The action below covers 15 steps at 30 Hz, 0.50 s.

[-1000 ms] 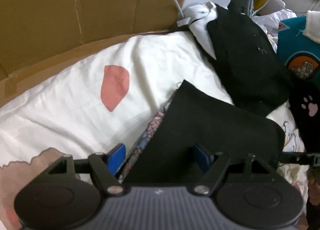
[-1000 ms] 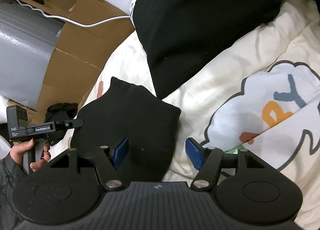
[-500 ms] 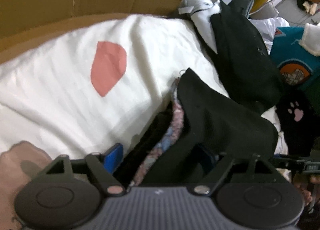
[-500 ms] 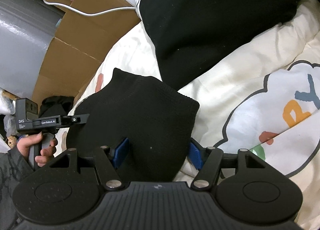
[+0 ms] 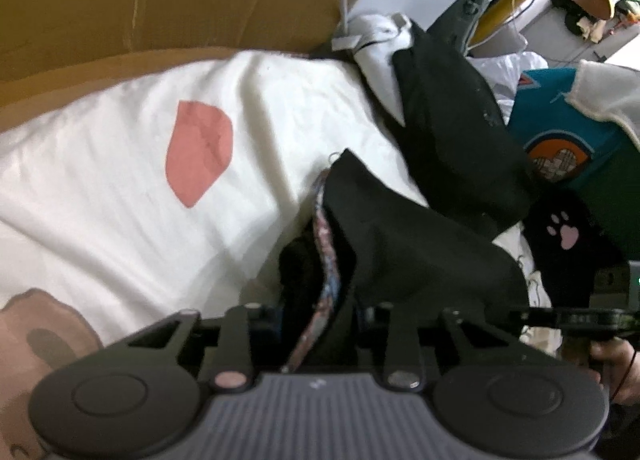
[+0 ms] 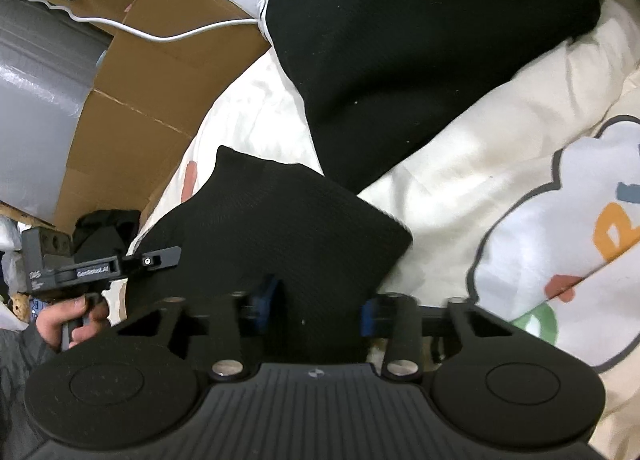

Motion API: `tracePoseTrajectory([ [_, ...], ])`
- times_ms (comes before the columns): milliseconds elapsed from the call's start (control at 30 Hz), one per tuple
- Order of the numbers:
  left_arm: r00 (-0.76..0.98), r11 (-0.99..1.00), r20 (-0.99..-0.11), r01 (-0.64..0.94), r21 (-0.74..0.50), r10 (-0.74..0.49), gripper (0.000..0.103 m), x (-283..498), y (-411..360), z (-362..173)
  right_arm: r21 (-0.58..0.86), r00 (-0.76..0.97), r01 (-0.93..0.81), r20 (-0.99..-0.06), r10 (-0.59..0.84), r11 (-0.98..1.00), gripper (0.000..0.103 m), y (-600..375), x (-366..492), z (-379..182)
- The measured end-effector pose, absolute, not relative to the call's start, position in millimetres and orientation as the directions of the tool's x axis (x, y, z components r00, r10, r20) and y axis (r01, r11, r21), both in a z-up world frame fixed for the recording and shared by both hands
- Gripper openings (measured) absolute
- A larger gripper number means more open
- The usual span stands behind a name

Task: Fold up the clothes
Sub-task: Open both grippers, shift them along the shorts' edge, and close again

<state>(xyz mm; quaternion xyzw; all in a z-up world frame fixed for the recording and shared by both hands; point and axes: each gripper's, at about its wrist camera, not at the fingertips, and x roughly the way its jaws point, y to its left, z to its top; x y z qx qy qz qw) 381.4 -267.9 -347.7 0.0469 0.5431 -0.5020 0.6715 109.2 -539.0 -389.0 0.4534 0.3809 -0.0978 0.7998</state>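
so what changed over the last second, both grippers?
Both closed in. The left gripper had its jaws open around the black garment; they have just been closing and now pinch its patterned-lined edge. The right gripper likewise has just been closing and now clamps the garment's near edge. Bedding, black pile and cardboard unchanged.

the left gripper (image 6: 160,258), off to the left of the right gripper's fingers, carries white lettering "genrobot.ai" on its body, while the printed duvet (image 6: 560,280) to their right shows part of big letters, an orange "r".
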Motion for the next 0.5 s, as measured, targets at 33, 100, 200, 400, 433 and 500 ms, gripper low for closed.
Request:
tracePoseTrajectory([
  [33, -0.090, 0.491, -0.773, 0.724, -0.484, -0.628, 0.029, 380, -267, -346, 0.652, 0.693, 0.502, -0.697, 0.187, 0.569, 0.019, -539, 109, -389],
  [100, -0.088, 0.492, -0.768, 0.721, -0.489, -0.634, 0.028, 380, -265, -343, 0.655, 0.701, 0.495, -0.689, 0.182, 0.572, 0.017, -538, 107, -384],
  [200, -0.087, 0.502, -0.776, 0.716, -0.485, -0.625, 0.030, 382, -265, -342, 0.647, 0.713, 0.471, -0.679, 0.173, 0.600, 0.016, -536, 104, -377],
  [400, -0.069, 0.519, -0.832, 0.752, -0.406, -0.551, 0.065, 379, -281, -348, 0.653, 0.703, 0.478, -0.686, 0.190, 0.588, 0.023, -540, 103, -380],
  [433, -0.086, 0.518, -0.830, 0.745, -0.421, -0.551, 0.066, 381, -283, -349, 0.657, 0.700, 0.485, -0.687, 0.195, 0.577, 0.030, -541, 102, -383],
  [500, -0.095, 0.525, -0.827, 0.731, -0.436, -0.554, 0.068, 383, -286, -351, 0.660, 0.698, 0.493, -0.689, 0.195, 0.567, 0.040, -544, 100, -385],
])
